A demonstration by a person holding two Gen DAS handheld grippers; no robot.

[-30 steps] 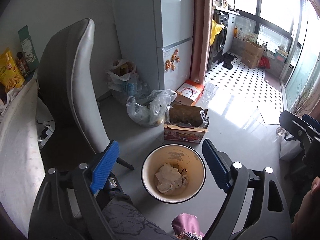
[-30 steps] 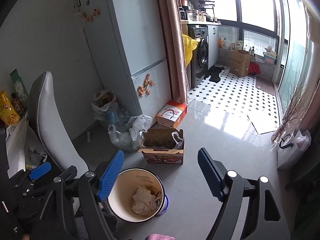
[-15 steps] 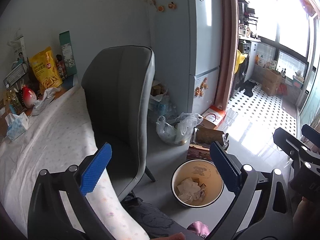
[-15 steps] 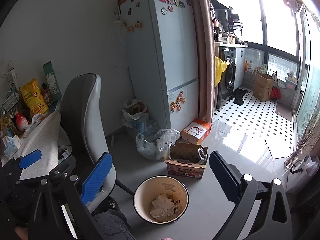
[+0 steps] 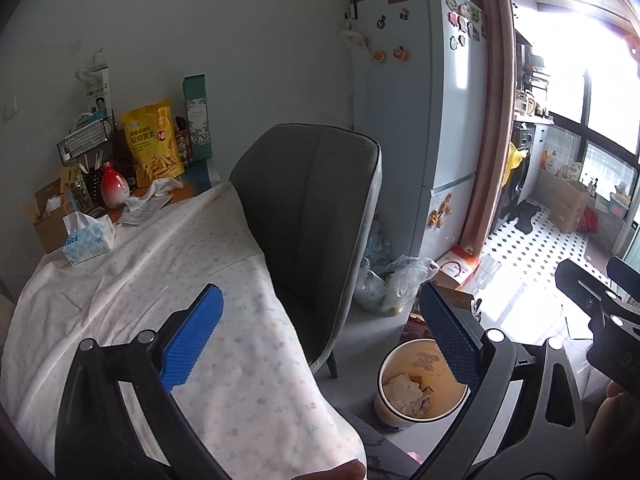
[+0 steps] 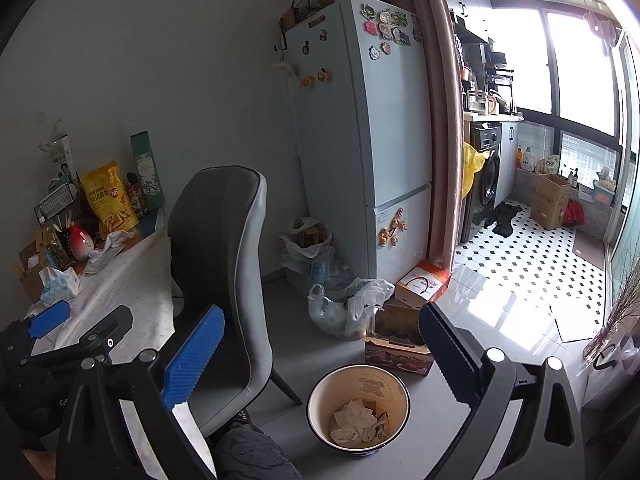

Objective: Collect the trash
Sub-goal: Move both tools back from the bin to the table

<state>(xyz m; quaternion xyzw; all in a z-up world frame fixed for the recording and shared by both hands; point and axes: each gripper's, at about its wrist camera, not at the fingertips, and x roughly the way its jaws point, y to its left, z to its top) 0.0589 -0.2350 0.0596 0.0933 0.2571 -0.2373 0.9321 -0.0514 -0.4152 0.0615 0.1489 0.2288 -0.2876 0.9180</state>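
A round cream waste bin (image 5: 420, 384) stands on the grey floor beside the chair and holds crumpled tissues (image 5: 402, 390); it also shows in the right wrist view (image 6: 358, 406) with the tissues (image 6: 354, 424) inside. My left gripper (image 5: 320, 340) is open and empty, held above the table's near edge. My right gripper (image 6: 316, 352) is open and empty, above the bin and chair. Crumpled paper (image 5: 154, 196) lies on the far end of the table; it also shows in the right wrist view (image 6: 106, 248).
A grey chair (image 5: 316, 216) stands between the table (image 5: 152, 280) and the bin. A tissue box (image 5: 88, 238), snack bag (image 5: 152, 140) and vase (image 5: 114, 188) stand at the table's far end. Plastic bags (image 6: 348, 308), cardboard boxes (image 6: 400, 344) and a fridge (image 6: 360, 140) lie beyond.
Both grippers have lifted and tilted up away from the bin. The left one swung left over the table. Both stayed open and empty.
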